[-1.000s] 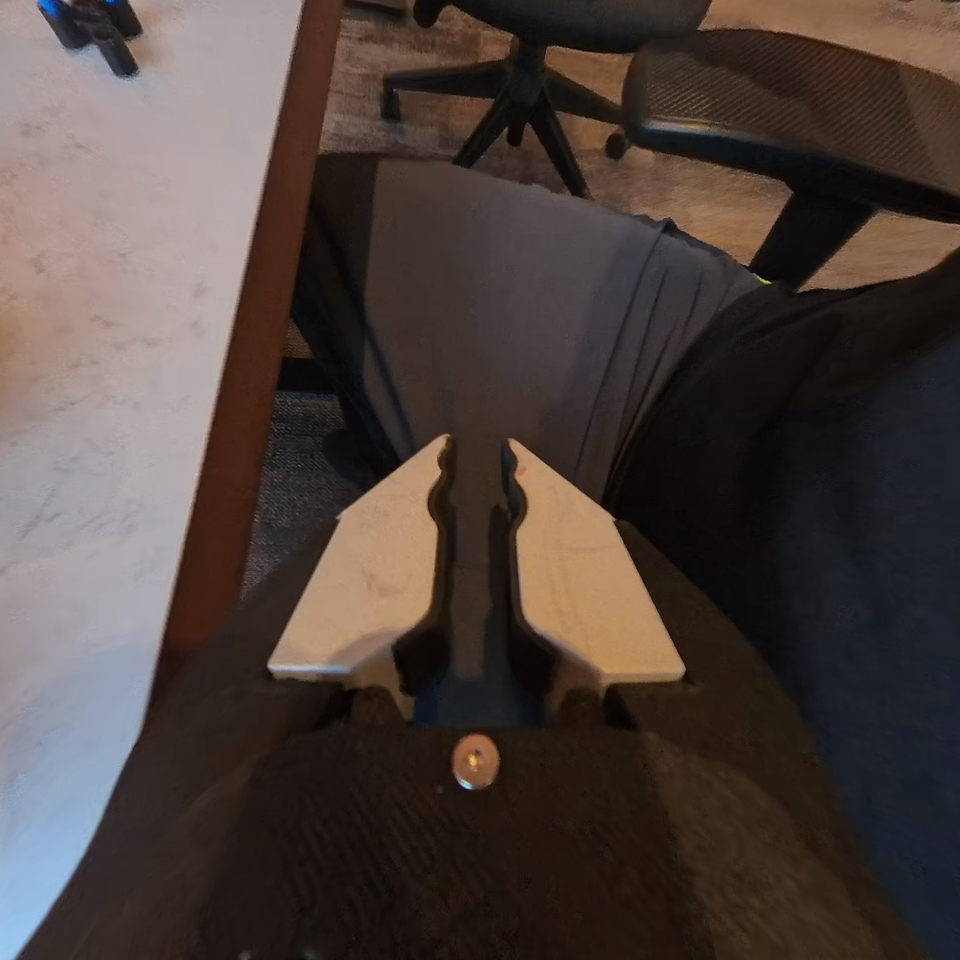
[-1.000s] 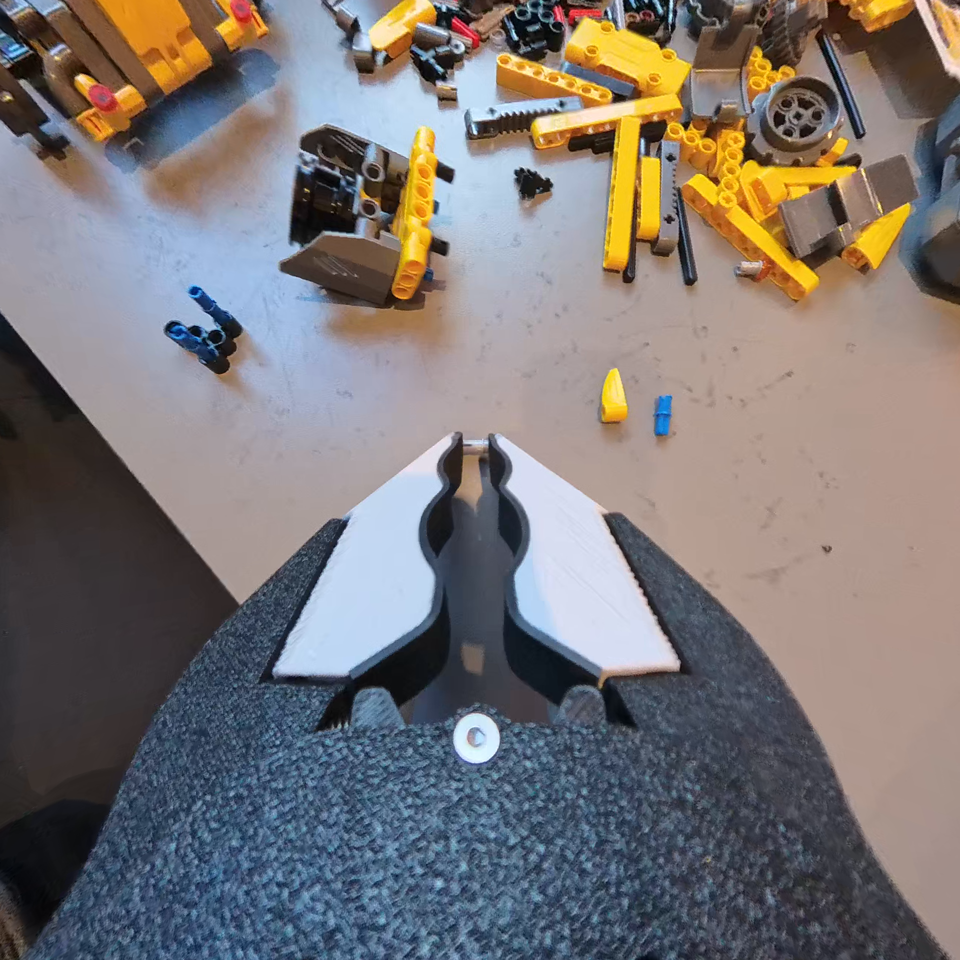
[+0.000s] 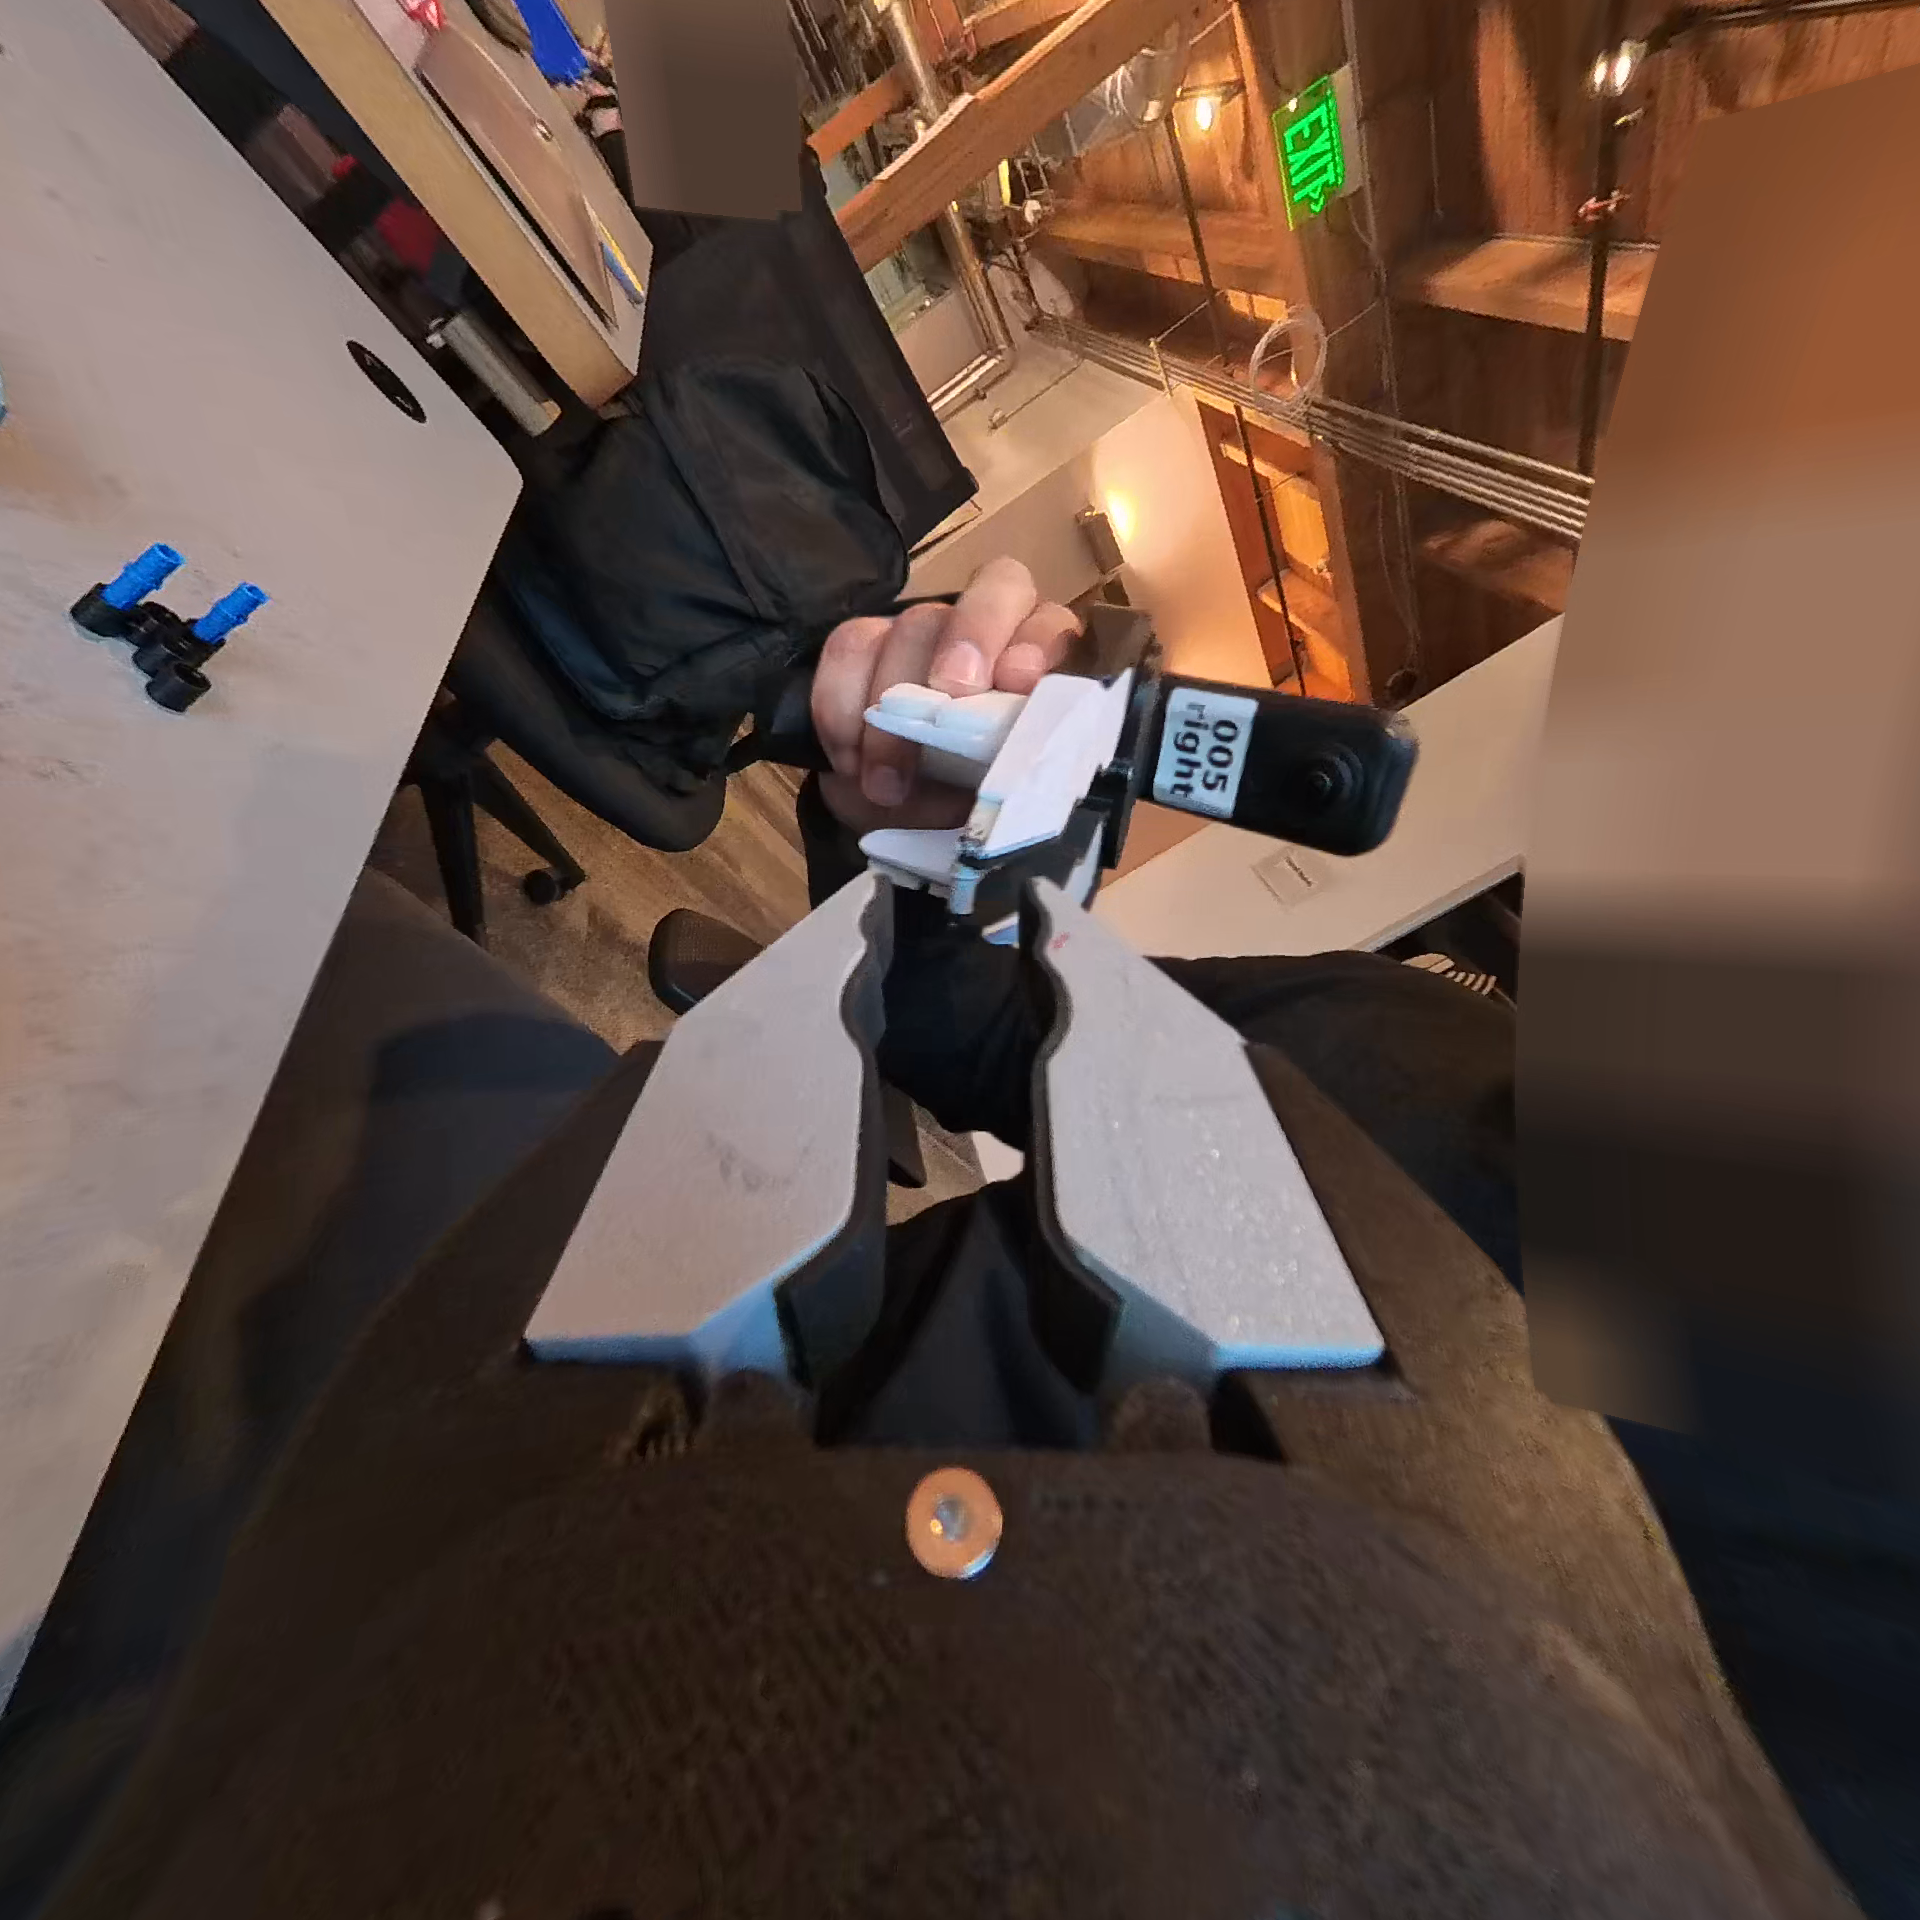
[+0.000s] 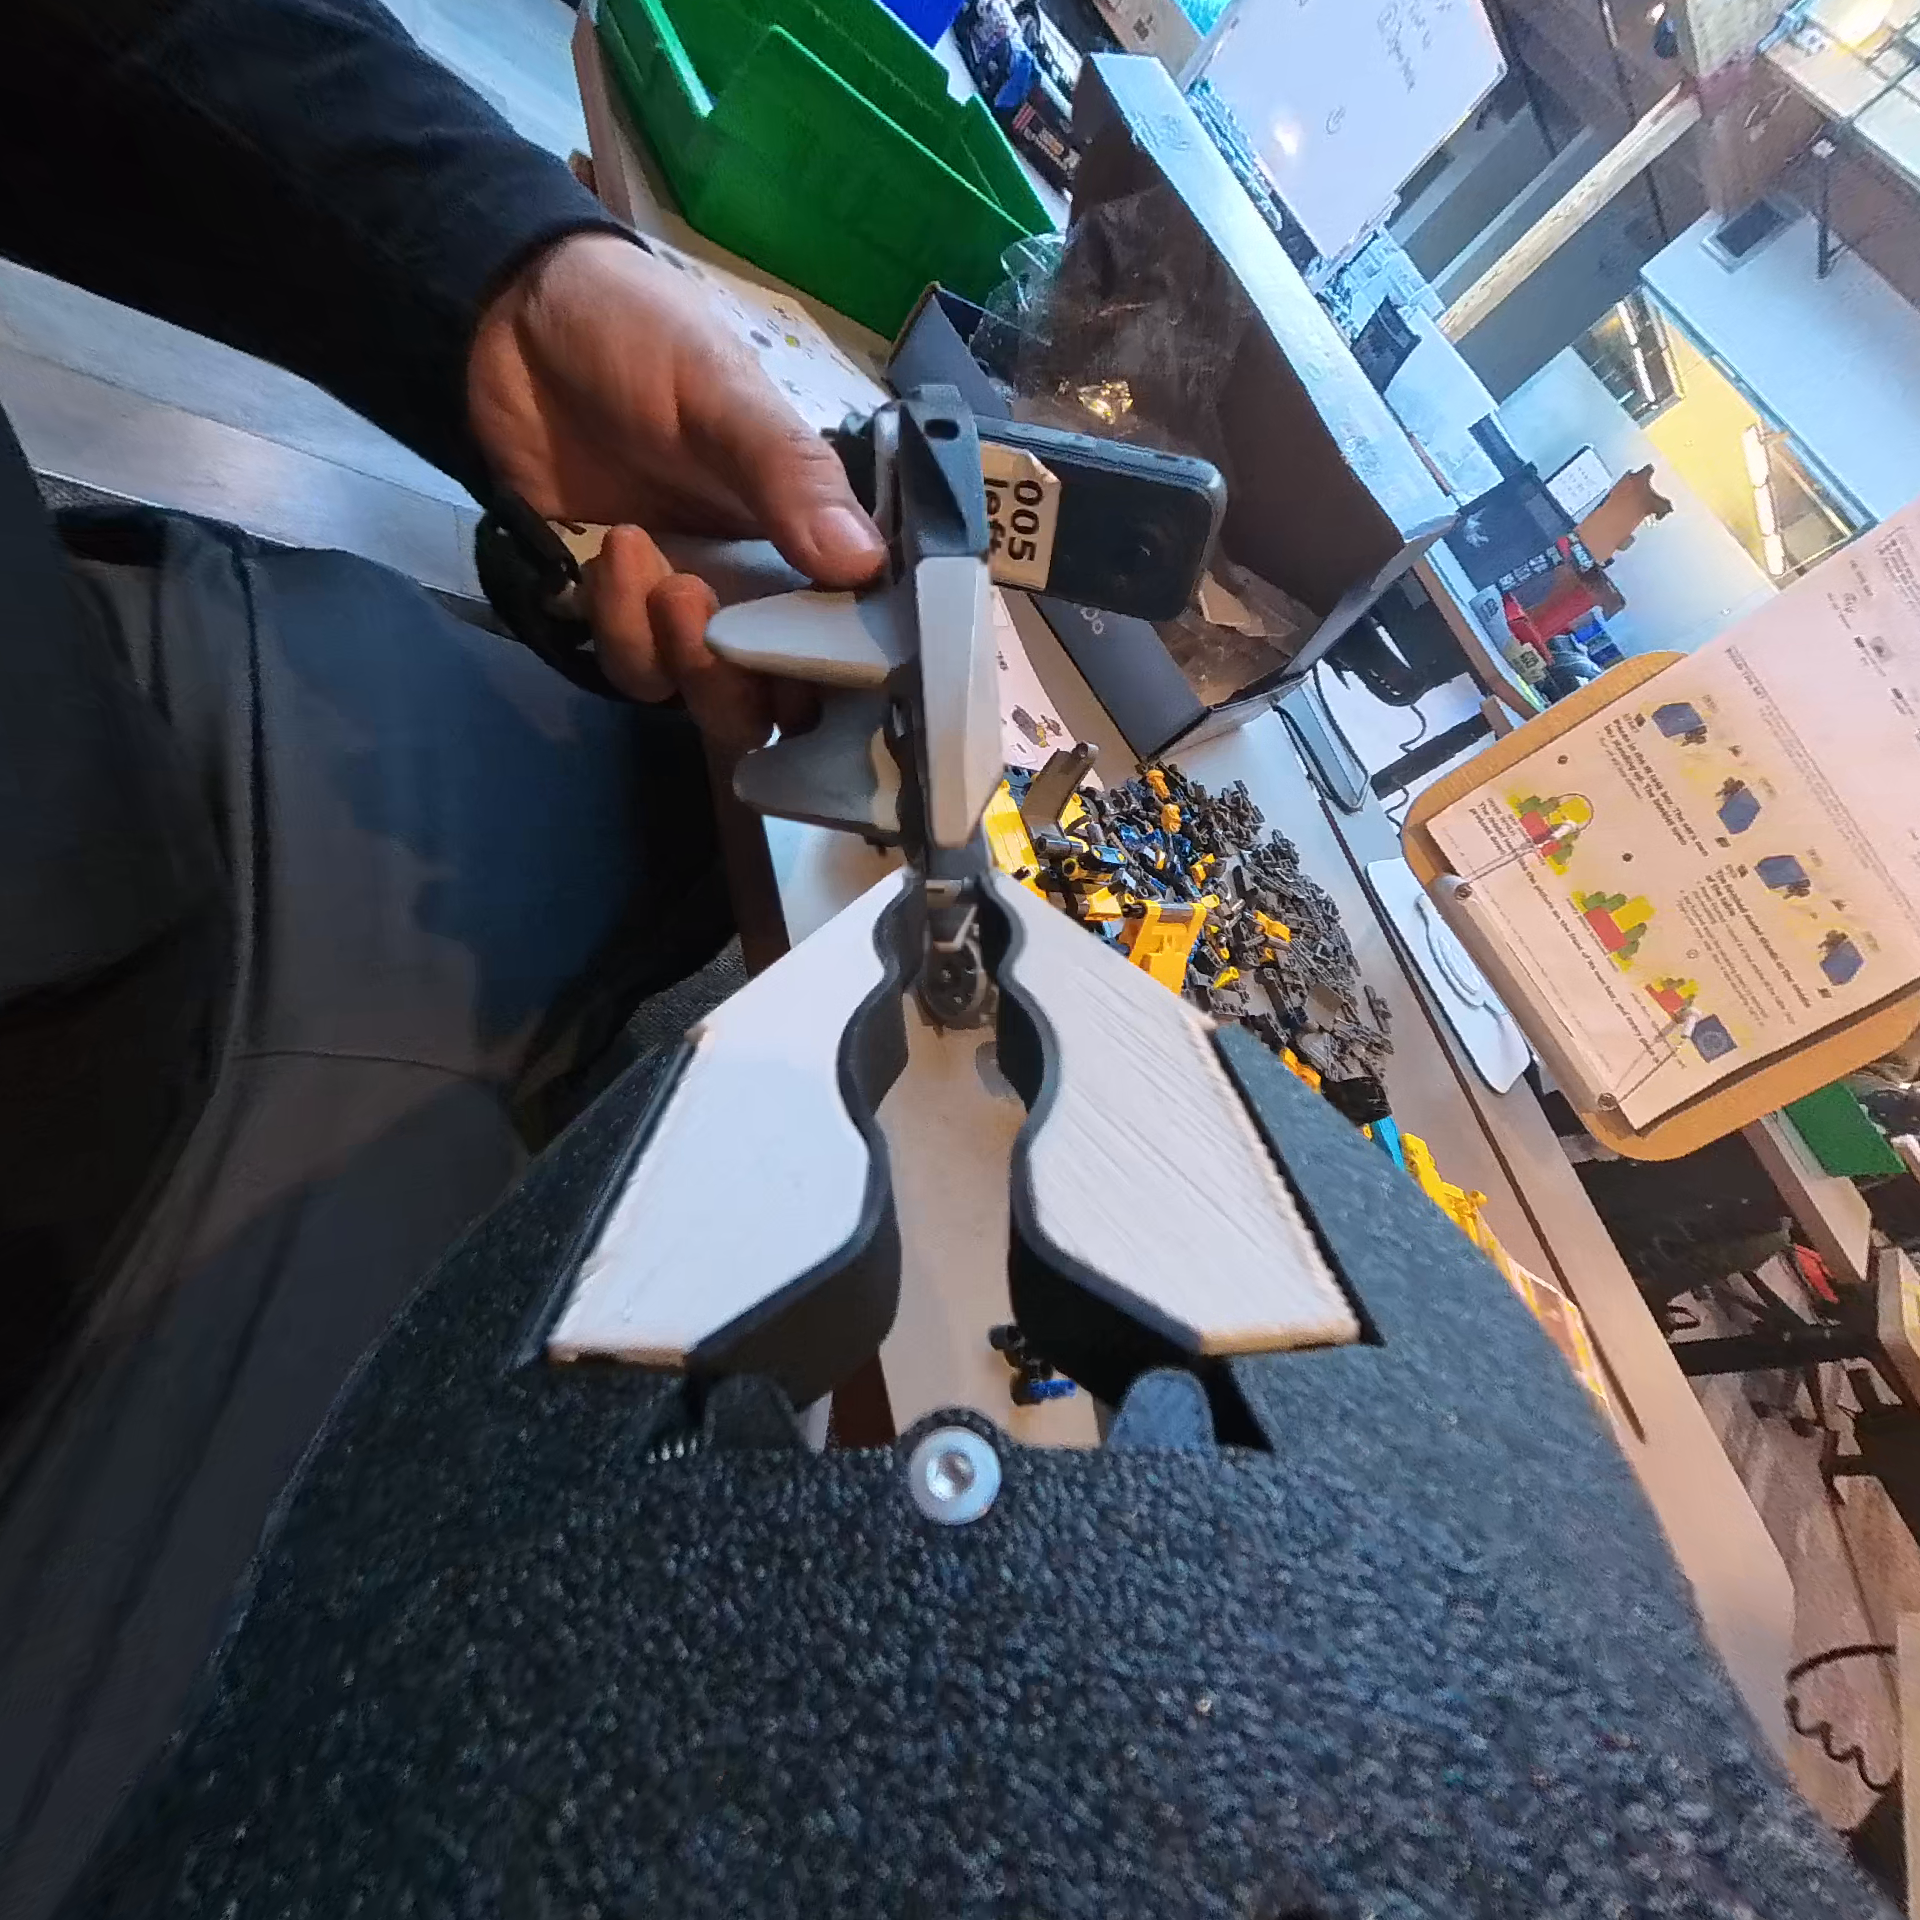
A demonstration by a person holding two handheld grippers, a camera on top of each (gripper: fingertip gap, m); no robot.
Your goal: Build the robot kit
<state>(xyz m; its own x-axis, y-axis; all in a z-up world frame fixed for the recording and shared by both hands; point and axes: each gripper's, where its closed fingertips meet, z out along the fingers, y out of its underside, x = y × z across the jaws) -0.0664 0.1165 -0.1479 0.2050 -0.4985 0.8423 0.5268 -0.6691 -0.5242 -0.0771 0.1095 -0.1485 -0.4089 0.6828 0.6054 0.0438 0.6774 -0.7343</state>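
My left gripper (image 3: 956, 899) is open in the air beside the table edge. My right gripper (image 4: 948, 888) is shut on a small grey pin (image 4: 943, 891). The two grippers point at each other, tip to tip. In the left wrist view the right gripper (image 3: 966, 878), held by a hand (image 3: 914, 675), has its tip and the pin (image 3: 961, 896) between my left fingertips. In the right wrist view the left gripper (image 4: 951, 862), held by a hand (image 4: 644, 436), shows edge-on just beyond my right tips. Whether the left fingers touch the pin I cannot tell.
Blue and black pins (image 3: 156, 634) lie on the pale table (image 3: 208, 935). A pile of yellow, black and grey bricks (image 4: 1195, 914) lies beyond the grippers. Around it are an instruction sheet on a wooden board (image 4: 1714, 862), green bins (image 4: 831, 177), an open box (image 4: 1195, 520) and a chair with a black jacket (image 3: 707, 499). Left and right tips are no more than a few centimetres apart.
Both grippers have swung up from pointing downward and now face each other. The right one has left the tabletop with the grey pin still in its tips.
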